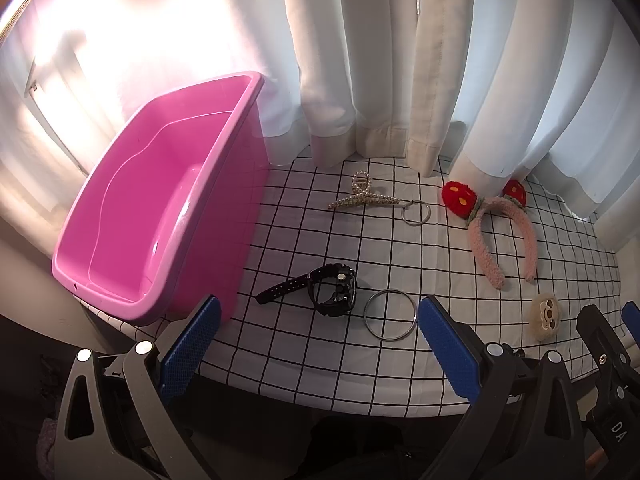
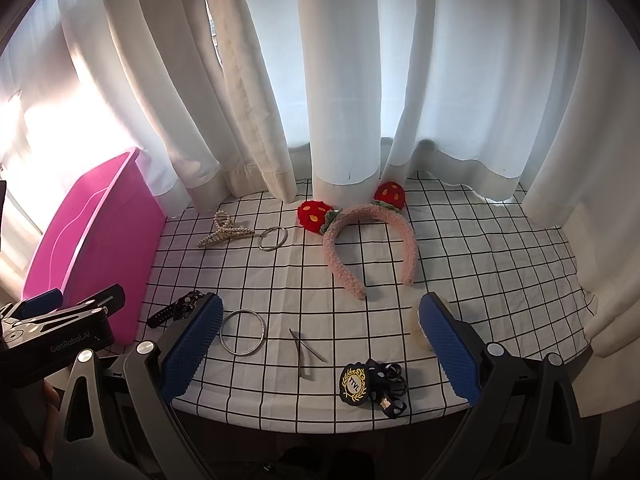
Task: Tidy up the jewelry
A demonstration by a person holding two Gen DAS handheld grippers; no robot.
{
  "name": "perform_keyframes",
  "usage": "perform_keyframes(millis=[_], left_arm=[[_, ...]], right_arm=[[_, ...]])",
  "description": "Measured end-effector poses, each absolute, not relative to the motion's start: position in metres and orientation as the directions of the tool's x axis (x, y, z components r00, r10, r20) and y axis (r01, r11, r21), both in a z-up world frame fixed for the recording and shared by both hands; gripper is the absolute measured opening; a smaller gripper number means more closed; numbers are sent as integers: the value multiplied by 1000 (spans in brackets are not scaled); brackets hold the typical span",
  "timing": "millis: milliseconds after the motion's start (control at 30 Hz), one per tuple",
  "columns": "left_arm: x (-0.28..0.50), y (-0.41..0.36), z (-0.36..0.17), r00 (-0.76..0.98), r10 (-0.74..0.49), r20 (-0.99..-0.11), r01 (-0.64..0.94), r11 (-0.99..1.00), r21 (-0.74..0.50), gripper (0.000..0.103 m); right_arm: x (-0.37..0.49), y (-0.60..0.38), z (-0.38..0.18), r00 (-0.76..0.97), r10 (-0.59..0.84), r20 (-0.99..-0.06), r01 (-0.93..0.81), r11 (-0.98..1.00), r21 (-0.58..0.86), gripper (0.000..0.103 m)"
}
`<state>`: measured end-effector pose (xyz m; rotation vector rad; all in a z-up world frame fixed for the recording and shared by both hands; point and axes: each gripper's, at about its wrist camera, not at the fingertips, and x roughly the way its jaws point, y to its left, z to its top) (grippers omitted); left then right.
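Your left gripper [image 1: 318,344] and right gripper [image 2: 320,344]: both spread, empty | Risk: thin bangle [image 1: 389,314] slips your pads, flat on cloth | pink bin [image 1: 160,216] empty

- Pink bin [image 1: 168,216] walls off frame left; its mouth is open from above.
- Curtains [image 2: 340,80] close the desk's [image 2: 480,272] far edge.
- Bare cloth lower centre, between watch [image 1: 332,288] and headband [image 1: 500,240].
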<state>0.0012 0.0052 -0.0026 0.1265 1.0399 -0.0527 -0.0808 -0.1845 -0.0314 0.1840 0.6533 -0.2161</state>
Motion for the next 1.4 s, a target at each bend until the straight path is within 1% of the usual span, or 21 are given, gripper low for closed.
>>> perform_keyframes(millis=[1067,1400], left_arm=[[-8,-7,-1,505,15,-863,105,991,79,97],[-12,-25,-20,467,-40,-883,154,987,37,97]], right_arm=[[-89,-192,-32,773,-133,-620,256,960,113,94],[-102,-208,-48,753,-145,-642,276,955,109,94]])
